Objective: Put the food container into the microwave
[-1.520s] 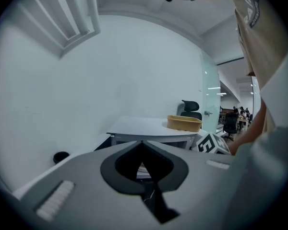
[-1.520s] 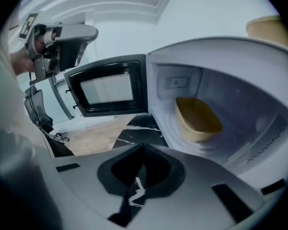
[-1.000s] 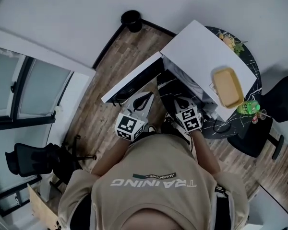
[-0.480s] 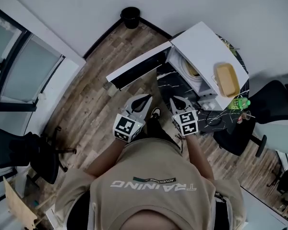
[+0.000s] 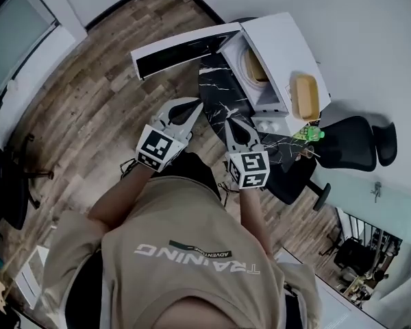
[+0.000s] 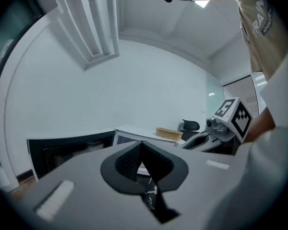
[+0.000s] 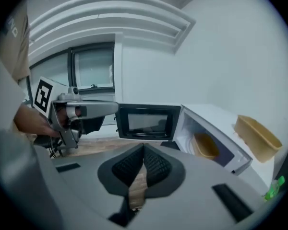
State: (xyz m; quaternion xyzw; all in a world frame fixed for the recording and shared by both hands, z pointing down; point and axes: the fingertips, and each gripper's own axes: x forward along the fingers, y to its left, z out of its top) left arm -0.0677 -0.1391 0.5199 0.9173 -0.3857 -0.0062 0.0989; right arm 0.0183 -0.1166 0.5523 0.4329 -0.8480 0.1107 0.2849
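The white microwave (image 5: 281, 53) stands on a black marble table with its door (image 5: 181, 46) swung open to the left. A yellow food container (image 5: 255, 66) sits inside the cavity, also seen in the right gripper view (image 7: 205, 146). A second yellow container (image 5: 305, 96) rests on the microwave's top (image 7: 257, 137) (image 6: 169, 133). My left gripper (image 5: 192, 108) (image 6: 141, 145) is shut and empty, held over the floor short of the door. My right gripper (image 5: 231, 123) (image 7: 144, 147) is shut and empty too, in front of the table's near edge.
The table (image 5: 219, 91) carries a green bottle (image 5: 307, 134) beside the microwave. A black office chair (image 5: 356, 139) stands to the right, another chair (image 5: 7, 184) at far left. Wooden floor (image 5: 89, 94) spreads left of the door.
Both grippers have drawn back from the microwave opening as the person stepped away. The container inside the cavity has come into sight.
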